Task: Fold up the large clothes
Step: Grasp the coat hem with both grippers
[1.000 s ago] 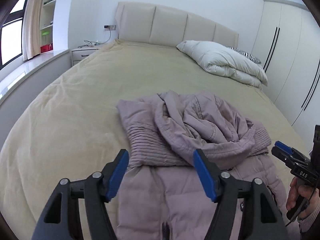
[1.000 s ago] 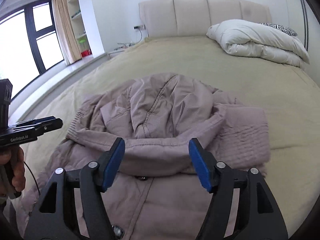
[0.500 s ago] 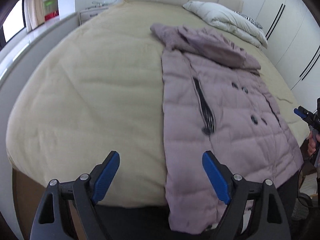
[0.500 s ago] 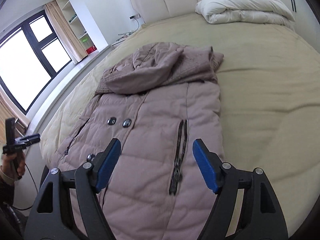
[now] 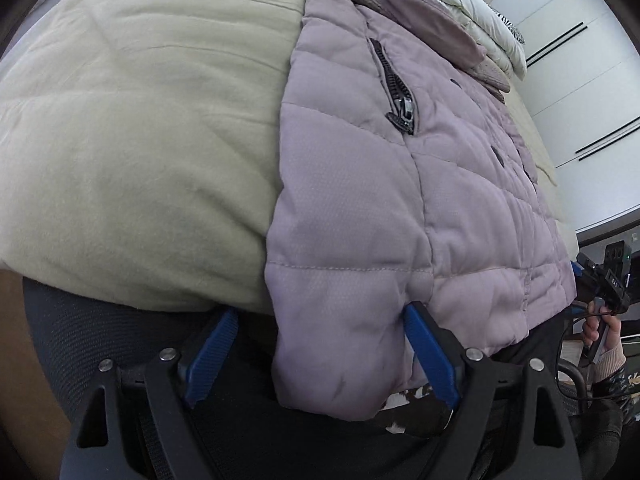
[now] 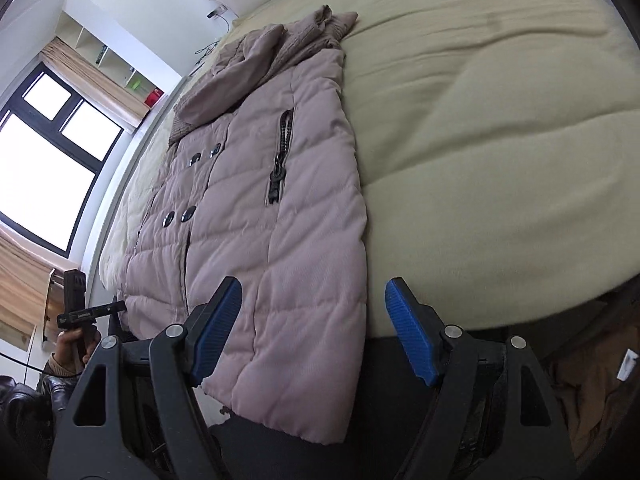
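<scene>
A mauve quilted coat (image 5: 400,200) lies front up along the bed, hood toward the headboard, and its hem hangs over the foot edge. My left gripper (image 5: 320,312) is open, pointing down at the coat's left hem corner. That corner hangs between the blue fingers (image 5: 428,352), and only the right one is against the fabric. My right gripper (image 6: 314,284) is open around the right hem corner of the coat (image 6: 280,220), with its pads apart from the cloth. Each view shows the other gripper in a hand: the right gripper (image 5: 600,280) and the left gripper (image 6: 86,312).
The beige bed cover (image 6: 500,140) spreads wide beside the coat. A folded white duvet (image 5: 472,8) lies by the headboard. The dark bed base (image 5: 100,340) runs below the mattress edge. White wardrobe doors (image 5: 580,80) stand on one side and a window (image 6: 48,160) on the other.
Both grippers pulled back from the hood end to the foot of the bed and tilted down. The coat's hem corners now sit between their jaws.
</scene>
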`<state>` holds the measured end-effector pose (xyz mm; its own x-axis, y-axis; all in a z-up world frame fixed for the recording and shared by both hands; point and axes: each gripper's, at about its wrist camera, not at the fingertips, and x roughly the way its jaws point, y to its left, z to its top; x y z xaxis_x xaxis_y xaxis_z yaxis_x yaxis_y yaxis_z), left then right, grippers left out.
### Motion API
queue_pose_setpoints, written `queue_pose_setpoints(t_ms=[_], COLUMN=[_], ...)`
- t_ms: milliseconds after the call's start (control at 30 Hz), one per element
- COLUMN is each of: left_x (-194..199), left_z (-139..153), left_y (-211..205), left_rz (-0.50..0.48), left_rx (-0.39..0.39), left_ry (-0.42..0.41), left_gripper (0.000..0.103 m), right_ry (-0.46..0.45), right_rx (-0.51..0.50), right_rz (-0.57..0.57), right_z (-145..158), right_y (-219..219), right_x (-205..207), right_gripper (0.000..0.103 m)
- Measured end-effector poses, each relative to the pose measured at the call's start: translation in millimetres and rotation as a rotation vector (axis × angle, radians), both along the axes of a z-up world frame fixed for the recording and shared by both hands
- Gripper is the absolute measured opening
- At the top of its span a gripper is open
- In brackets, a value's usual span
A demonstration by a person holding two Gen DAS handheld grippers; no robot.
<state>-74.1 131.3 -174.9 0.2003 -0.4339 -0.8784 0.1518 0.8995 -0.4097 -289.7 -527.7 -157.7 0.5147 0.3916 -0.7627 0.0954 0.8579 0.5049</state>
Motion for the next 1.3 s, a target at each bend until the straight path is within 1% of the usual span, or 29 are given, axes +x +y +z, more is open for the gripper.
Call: queue_pose_setpoints(t_ms=[67, 100, 133, 167, 267, 367, 400, 467, 533, 567, 600, 633, 667, 700, 733, 767, 800, 833, 933, 1033, 1167, 1300], left_x=[3.1, 2.5, 3.3, 3.4, 2.5, 3.5, 3.9, 4.5, 4.1, 3.4, 2.6, 2.0, 1.6, 1.4, 1.2, 1.2, 1.1, 0.5, -2.8, -4.1, -9.3, -18.5], left_z=[-0.1, -1.3, -3.8, -5.9, -8.0, -10.4, -10.9, -12.5, -13.4, -13.2, -12.4, -12.0, -11.6, -11.6, -11.7, -11.7, -10.5, -8.0, 2.3, 14.2, 43.4, 78.7], left_y=[-6.2, -8.4, -11.2, -14.2, -18.7, -14.8, -14.0, -10.7, -7.5, -5.5, -4.3, -4.0, -3.7, -3.6, -3.9, -4.7, -5.2, -6.1, -10.5, -8.9, -2.6, 7.7], left_rz=[-0.022, -0.033, -0.040, -0.044, -0.047, -0.030, -0.028, -0.024, -0.016, -0.013, -0.008, -0.005, -0.004, -0.002, 0.000, 0.002, 0.004, 0.008, 0.005, 0.012, 0.032, 0.059], left_rx=[-0.026, -0.051, -0.078, -0.093, -0.095, -0.138, -0.152, -0.176, -0.197, -0.210, -0.215, -0.216, -0.218, -0.216, -0.208, -0.205, -0.205, -0.201, -0.173, -0.187, -0.210, -0.221], left_ry=[0.010, 0.026, 0.044, 0.054, 0.052, 0.065, 0.072, 0.087, 0.106, 0.115, 0.119, 0.122, 0.124, 0.126, 0.125, 0.124, 0.120, 0.110, 0.077, 0.055, -0.004, -0.078], left_gripper=[0.081, 0.076, 0.073, 0.072, 0.072, 0.071, 0.069, 0.062, 0.049, 0.046, 0.039, 0.036, 0.034, 0.030, 0.024, 0.022, 0.018, 0.014, 0.010, 0.008, 0.008, 0.007], right_ry=[0.022, 0.034, 0.044, 0.043, 0.051, 0.065, 0.072, 0.093, 0.129, 0.143, 0.162, 0.181, 0.198, 0.215, 0.223, 0.223, 0.224, 0.222, 0.216, 0.189, 0.132, 0.050], right_rx=[0.020, 0.033, 0.050, 0.072, 0.115, 0.164, 0.185, 0.229, 0.254, 0.271, 0.290, 0.301, 0.306, 0.315, 0.313, 0.303, 0.299, 0.297, 0.228, 0.164, 0.116, 0.137], right_rz=[0.001, -0.002, -0.010, -0.018, -0.023, -0.020, -0.020, -0.014, -0.008, -0.007, -0.004, 0.002, 0.007, 0.013, 0.021, 0.028, 0.029, 0.026, 0.025, 0.031, 0.053, 0.059], right_z=[-7.2, -10.0, -13.4, -14.6, -17.3, -19.5, -20.9, -24.7, -26.9, -28.6, -30.8, -33.3, -35.8, -38.7, -39.5, -38.9, -38.6, -38.8, -36.8, -29.4, -11.0, 11.8], right_y=[-3.5, -5.7, -8.8, -12.1, -15.7, -18.0, -19.2, -19.9, -18.0, -17.8, -17.2, -15.3, -12.8, -9.4, -5.4, -2.5, -0.1, 1.6, 9.7, 19.2, 31.8, 35.3], right_x=[-4.2, -5.2, -5.8, -8.3, -8.9, -7.4, -5.1, -1.9, 3.0, 4.5, 6.3, 6.8, 7.6, 8.2, 8.9, 9.7, 10.5, 11.1, 12.7, 11.6, 7.3, -3.9], right_gripper=[0.074, 0.074, 0.074, 0.074, 0.074, 0.074, 0.074, 0.070, 0.064, 0.062, 0.056, 0.051, 0.049, 0.046, 0.046, 0.046, 0.044, 0.035, 0.018, 0.011, 0.007, 0.007])
